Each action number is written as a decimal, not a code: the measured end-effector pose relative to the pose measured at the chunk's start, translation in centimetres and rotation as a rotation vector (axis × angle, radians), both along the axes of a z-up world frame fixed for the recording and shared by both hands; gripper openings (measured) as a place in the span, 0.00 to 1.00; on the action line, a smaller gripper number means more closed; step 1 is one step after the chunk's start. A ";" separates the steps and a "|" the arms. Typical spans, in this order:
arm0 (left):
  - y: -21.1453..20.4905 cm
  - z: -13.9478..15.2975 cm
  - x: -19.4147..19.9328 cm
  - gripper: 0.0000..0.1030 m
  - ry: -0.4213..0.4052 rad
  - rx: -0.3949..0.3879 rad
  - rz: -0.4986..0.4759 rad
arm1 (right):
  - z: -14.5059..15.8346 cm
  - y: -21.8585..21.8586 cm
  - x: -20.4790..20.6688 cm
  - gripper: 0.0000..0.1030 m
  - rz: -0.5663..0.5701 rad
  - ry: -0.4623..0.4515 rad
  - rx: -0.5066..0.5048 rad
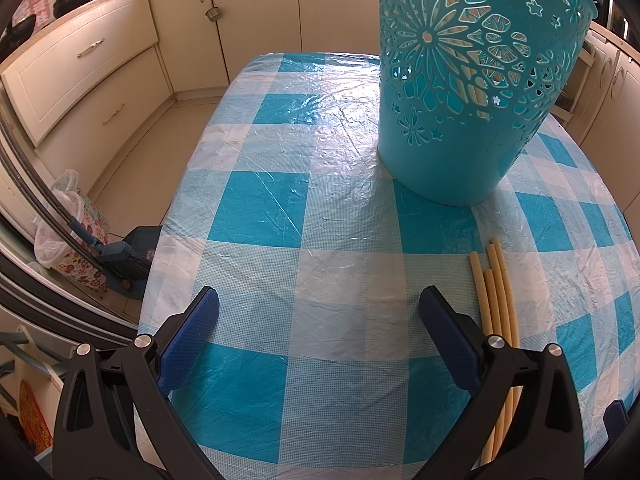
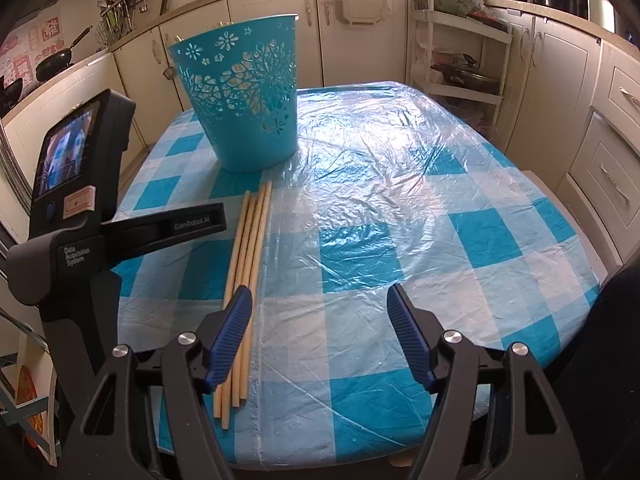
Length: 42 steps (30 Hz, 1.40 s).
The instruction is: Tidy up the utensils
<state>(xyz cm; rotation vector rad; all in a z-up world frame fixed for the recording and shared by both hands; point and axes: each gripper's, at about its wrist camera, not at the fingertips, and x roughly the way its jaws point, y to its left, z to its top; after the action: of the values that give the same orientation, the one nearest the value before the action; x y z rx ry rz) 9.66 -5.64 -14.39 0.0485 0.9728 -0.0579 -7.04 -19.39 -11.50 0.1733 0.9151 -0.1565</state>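
Observation:
Several pale wooden chopsticks [image 2: 248, 240] lie side by side on the blue-and-white checked tablecloth [image 2: 400, 208], running toward the camera. In the left wrist view the chopsticks [image 1: 498, 292] lie just right of the right finger. A teal cut-out plastic basket [image 2: 244, 104] stands upright behind them, with more sticks showing through its holes; the same basket [image 1: 472, 80] fills the upper right of the left wrist view. My right gripper [image 2: 318, 312] is open, its left finger over the chopsticks, nothing between the pads. My left gripper [image 1: 320, 308] is open and empty over the cloth.
The left hand-held device [image 2: 76, 184] stands at the table's left side in the right wrist view. Cream kitchen cabinets [image 1: 88, 64] surround the table. A white rack [image 2: 460, 60] with pots stands beyond the far right corner. A dustpan and bags [image 1: 92, 248] sit on the floor left.

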 end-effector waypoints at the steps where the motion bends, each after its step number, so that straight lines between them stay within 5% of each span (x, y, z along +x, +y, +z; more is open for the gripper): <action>1: 0.0 0.0 0.0 0.93 0.000 0.000 0.000 | 0.0 -0.1 0.0 0.65 0.000 0.003 0.001; 23: 0.0 0.0 0.0 0.93 0.000 0.000 0.000 | 1.8 0.4 -1.0 0.67 0.008 -0.044 -0.025; 42: 0.0 0.0 0.0 0.93 0.000 0.000 0.000 | 1.8 -0.7 -1.9 0.70 -0.056 0.007 -0.028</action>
<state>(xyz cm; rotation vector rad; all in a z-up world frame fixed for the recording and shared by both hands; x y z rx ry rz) 9.66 -5.66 -14.39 0.0483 0.9726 -0.0579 -8.90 -20.06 -9.69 0.1730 0.9148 -0.2221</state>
